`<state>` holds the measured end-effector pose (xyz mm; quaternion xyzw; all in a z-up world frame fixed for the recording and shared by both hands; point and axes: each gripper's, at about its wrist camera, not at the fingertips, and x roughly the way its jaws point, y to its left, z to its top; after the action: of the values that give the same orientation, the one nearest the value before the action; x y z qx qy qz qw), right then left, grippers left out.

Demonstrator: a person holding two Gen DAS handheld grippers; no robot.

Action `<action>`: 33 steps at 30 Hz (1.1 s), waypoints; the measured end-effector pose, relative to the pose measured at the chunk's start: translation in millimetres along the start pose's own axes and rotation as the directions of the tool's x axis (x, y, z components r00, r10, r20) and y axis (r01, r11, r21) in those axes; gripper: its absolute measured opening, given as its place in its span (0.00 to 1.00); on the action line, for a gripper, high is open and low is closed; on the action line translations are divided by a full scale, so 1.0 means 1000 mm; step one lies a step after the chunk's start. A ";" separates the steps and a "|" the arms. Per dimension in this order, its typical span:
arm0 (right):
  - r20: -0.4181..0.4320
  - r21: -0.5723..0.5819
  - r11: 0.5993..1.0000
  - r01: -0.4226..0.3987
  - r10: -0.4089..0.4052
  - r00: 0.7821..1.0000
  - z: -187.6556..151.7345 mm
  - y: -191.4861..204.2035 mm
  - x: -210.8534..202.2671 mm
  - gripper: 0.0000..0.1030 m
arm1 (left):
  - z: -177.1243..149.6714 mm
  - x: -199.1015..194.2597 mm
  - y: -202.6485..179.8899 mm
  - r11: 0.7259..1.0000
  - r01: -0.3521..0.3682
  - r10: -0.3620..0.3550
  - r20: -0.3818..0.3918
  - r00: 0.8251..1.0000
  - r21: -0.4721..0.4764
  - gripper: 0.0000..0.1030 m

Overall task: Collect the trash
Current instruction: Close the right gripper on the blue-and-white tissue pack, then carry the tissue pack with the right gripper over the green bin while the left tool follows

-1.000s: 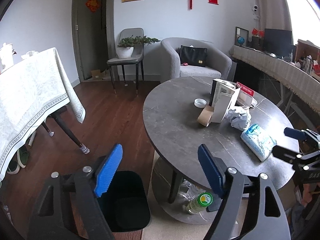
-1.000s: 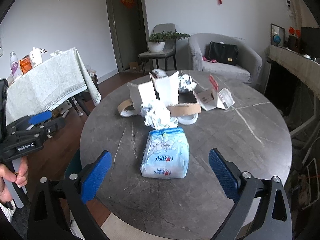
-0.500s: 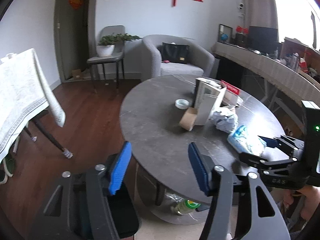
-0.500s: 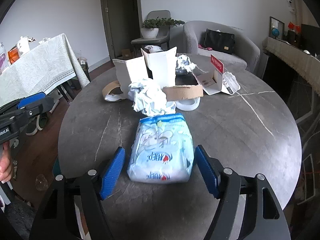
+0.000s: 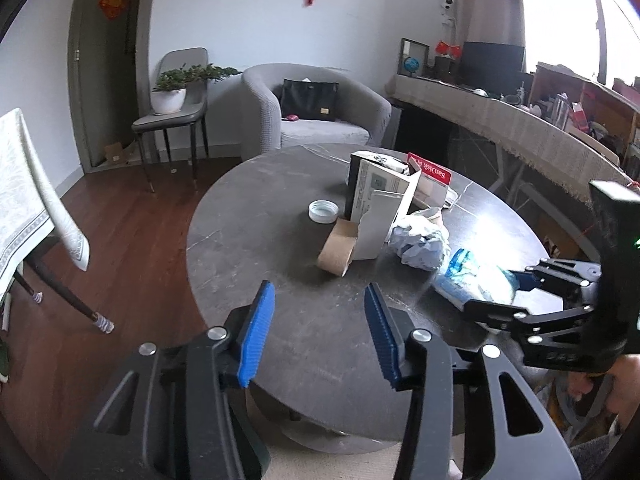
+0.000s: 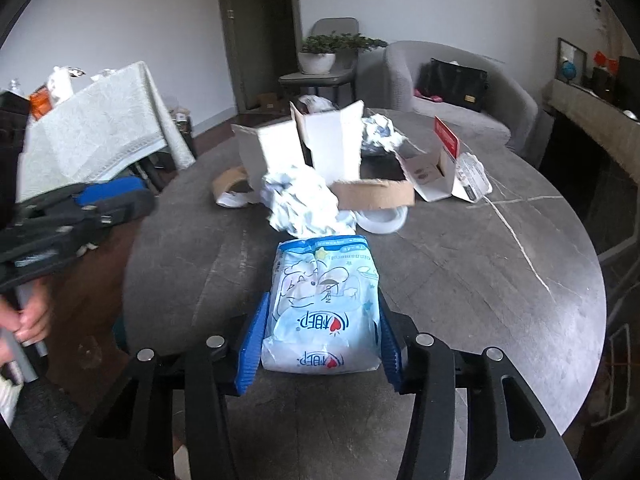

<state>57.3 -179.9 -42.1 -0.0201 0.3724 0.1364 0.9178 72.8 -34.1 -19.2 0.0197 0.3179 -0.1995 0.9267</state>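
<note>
Right gripper (image 6: 320,334): jaws just closing, pads against blue tissue pack (image 6: 325,300) at round table (image 6: 500,280) near edge.
Left gripper (image 5: 316,330): closing, empty.
Hidden: pack glare-washed in left view.

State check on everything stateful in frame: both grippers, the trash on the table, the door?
Right gripper: jaws just closing, pads against the tissue pack's sides.
Tissue pack: flat on table, between the right jaws.
Left gripper: jaws just closing, nothing between them.
Crumpled paper: balled up, loose.
White box: torn open, upright.
Red-flap box: open.
Door: closed.
</note>
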 end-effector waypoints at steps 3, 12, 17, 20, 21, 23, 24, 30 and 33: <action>0.008 0.008 0.999 -0.044 0.044 0.999 0.005 -0.006 -0.008 0.48 | 0.003 0.010 0.002 1.000 0.016 -0.016 -0.012 1.000 0.010 0.45; 0.085 0.053 0.996 -0.076 0.072 0.994 0.020 -0.036 -0.036 0.48 | 0.011 0.034 0.003 0.998 0.047 -0.046 -0.028 0.999 0.036 0.44; 0.110 0.065 0.994 -0.086 0.078 0.991 0.030 -0.046 -0.037 0.48 | 0.017 0.047 0.001 0.997 0.067 -0.066 -0.032 0.997 0.048 0.44; 0.109 0.066 0.994 -0.088 0.080 0.991 0.034 -0.050 -0.033 0.48 | 0.020 0.053 -0.003 0.995 0.075 -0.073 -0.031 0.997 0.064 0.43; 0.110 0.065 0.994 -0.086 0.079 0.991 0.036 -0.051 -0.032 0.48 | 0.020 0.056 -0.002 0.995 0.075 -0.073 -0.033 0.997 0.065 0.39; 0.115 0.064 0.994 -0.089 0.081 0.990 0.040 -0.052 -0.030 0.48 | 0.022 0.060 -0.001 0.995 0.087 -0.084 -0.044 0.995 0.056 0.32; 0.116 0.064 0.994 -0.088 0.081 0.990 0.042 -0.052 -0.030 0.48 | 0.022 0.062 -0.001 0.995 0.088 -0.085 -0.047 0.995 0.055 0.29; 0.124 0.063 0.994 -0.085 0.077 0.989 0.052 -0.051 -0.025 0.48 | 0.023 0.069 0.003 0.993 0.099 -0.095 -0.067 0.993 0.061 0.25; 0.135 0.065 0.994 -0.084 0.075 0.988 0.058 -0.048 -0.024 0.48 | 0.022 0.069 0.006 0.993 0.105 -0.101 -0.067 0.993 0.056 0.24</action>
<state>92.4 -223.8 13.3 0.0362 0.3156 0.1609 0.9345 137.5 -56.9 -43.2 0.0369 0.3418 -0.2558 0.9036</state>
